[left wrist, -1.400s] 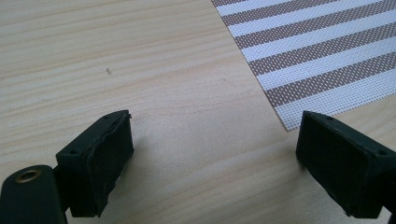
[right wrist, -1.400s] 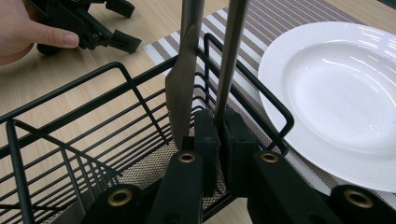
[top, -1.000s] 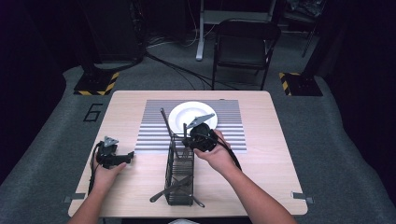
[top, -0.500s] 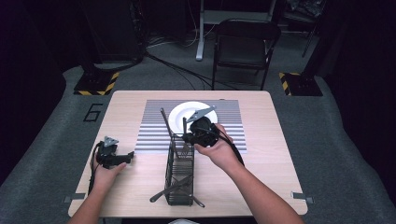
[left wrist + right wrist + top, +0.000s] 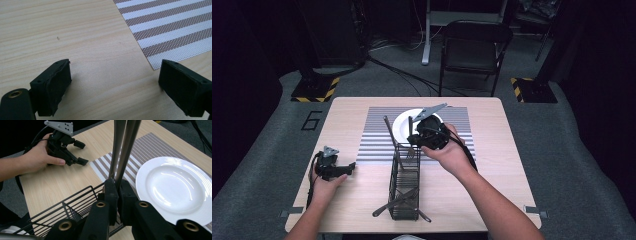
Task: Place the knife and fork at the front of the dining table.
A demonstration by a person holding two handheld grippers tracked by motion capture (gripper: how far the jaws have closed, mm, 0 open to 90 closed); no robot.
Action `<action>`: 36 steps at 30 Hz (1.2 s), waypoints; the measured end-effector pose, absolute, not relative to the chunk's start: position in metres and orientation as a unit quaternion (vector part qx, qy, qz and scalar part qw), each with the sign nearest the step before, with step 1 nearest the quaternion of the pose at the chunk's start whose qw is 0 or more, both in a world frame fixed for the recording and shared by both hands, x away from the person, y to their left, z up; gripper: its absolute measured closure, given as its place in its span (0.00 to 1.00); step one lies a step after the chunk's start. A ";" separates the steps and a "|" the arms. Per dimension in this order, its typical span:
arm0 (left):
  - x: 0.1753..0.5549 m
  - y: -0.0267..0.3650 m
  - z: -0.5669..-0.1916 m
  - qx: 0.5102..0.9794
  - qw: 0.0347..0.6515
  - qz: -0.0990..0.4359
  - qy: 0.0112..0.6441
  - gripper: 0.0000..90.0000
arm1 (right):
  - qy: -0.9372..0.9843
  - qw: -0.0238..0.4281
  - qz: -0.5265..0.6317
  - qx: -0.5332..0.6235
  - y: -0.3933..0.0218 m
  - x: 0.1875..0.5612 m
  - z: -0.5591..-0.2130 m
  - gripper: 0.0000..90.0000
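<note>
A black wire basket (image 5: 405, 199) (image 5: 62, 206) stands at the table's front middle with several metal utensils in it. My right gripper (image 5: 416, 138) (image 5: 116, 188) hangs just above the basket's far end, shut on steel utensil handles (image 5: 122, 150); two shafts rise side by side from between its jaws. One handle (image 5: 410, 124) sticks up above the hand. Another utensil (image 5: 388, 129) leans in the basket. My left gripper (image 5: 348, 168) (image 5: 113, 82) (image 5: 81, 153) rests on the bare wood at the left, open, with nothing between its jaws.
A white plate (image 5: 402, 124) (image 5: 175, 187) lies on a striped placemat (image 5: 372, 137) (image 5: 175, 30) (image 5: 147, 147) just behind the basket. A folding chair (image 5: 474, 50) stands beyond the table's far edge. Two utensil handles (image 5: 384, 209) poke out of the basket's near end.
My right gripper has risen above the basket's far end, carrying the gripped utensil handles upward. The left gripper has stayed where it was.
</note>
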State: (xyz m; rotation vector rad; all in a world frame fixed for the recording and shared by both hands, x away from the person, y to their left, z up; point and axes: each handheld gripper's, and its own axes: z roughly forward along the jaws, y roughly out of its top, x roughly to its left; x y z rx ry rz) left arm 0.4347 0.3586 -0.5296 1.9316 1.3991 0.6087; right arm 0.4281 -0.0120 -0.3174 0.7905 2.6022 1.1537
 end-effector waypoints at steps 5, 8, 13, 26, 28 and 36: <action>0.435 0.359 -0.530 0.740 0.333 0.233 0.536 0.12 | 0.874 0.095 0.396 0.265 -0.017 0.429 -0.307 0.97; 0.435 0.359 -0.530 0.740 0.333 0.233 0.536 0.12 | 0.873 0.095 0.397 0.269 -0.022 0.429 -0.302 0.97; 0.435 0.359 -0.530 0.740 0.333 0.233 0.536 0.12 | 0.870 0.103 0.398 0.273 -0.032 0.430 -0.296 0.97; 0.435 0.359 -0.530 0.740 0.333 0.233 0.536 0.12 | 0.860 0.119 0.396 0.298 -0.058 0.435 -0.297 0.97; 0.435 0.358 -0.530 0.740 0.333 0.234 0.536 0.12 | 0.859 0.121 0.394 0.303 -0.062 0.436 -0.300 0.97; 0.435 0.358 -0.530 0.739 0.333 0.234 0.536 0.12 | 0.854 0.131 0.388 0.321 -0.074 0.442 -0.316 0.97</action>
